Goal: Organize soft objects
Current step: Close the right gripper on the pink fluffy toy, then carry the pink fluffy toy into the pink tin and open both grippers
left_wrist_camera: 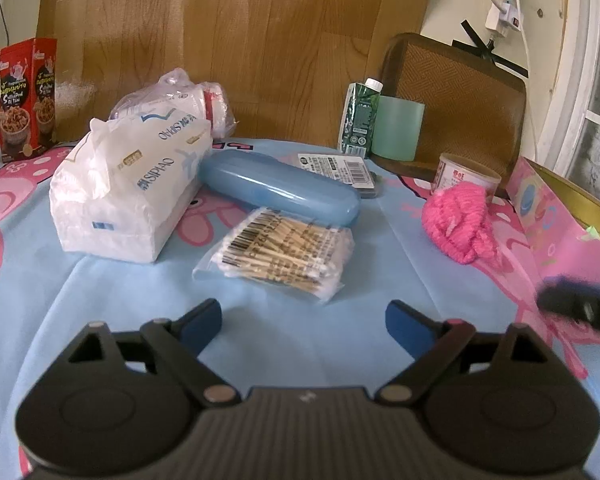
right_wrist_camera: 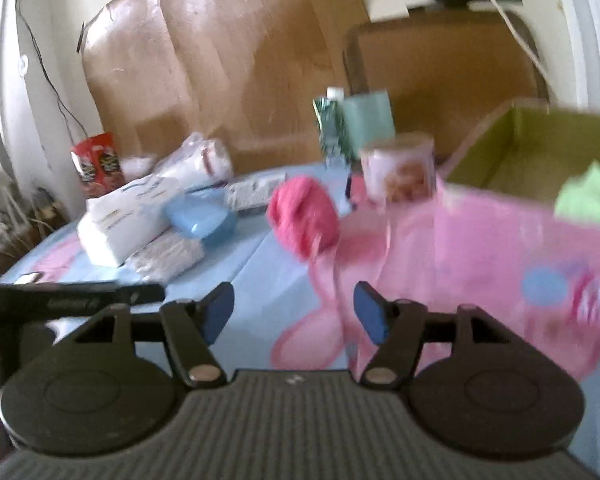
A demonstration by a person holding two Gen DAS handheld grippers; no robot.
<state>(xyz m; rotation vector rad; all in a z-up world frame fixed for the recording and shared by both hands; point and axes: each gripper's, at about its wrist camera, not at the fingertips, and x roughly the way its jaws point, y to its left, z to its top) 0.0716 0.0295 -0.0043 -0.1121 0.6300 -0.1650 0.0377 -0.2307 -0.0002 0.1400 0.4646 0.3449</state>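
Note:
A pink knitted soft item (left_wrist_camera: 460,222) lies on the blue cartoon cloth at the right, next to a pink box (left_wrist_camera: 560,232); it shows ahead of my right gripper in the blurred right wrist view (right_wrist_camera: 302,216). A white tissue pack (left_wrist_camera: 130,188) lies at the left, also seen in the right wrist view (right_wrist_camera: 126,220). A bag of cotton swabs (left_wrist_camera: 278,254) lies just ahead of my left gripper (left_wrist_camera: 303,320), which is open and empty. My right gripper (right_wrist_camera: 294,314) is open and empty. The pink box (right_wrist_camera: 500,248) holds a green item (right_wrist_camera: 588,200).
A blue plastic case (left_wrist_camera: 280,186), a barcoded pack (left_wrist_camera: 340,168), a green carton (left_wrist_camera: 360,118), a green cup (left_wrist_camera: 398,128), a tin (left_wrist_camera: 466,180), a plastic bag (left_wrist_camera: 180,96) and a red snack box (left_wrist_camera: 26,100) stand around. A wooden board is behind.

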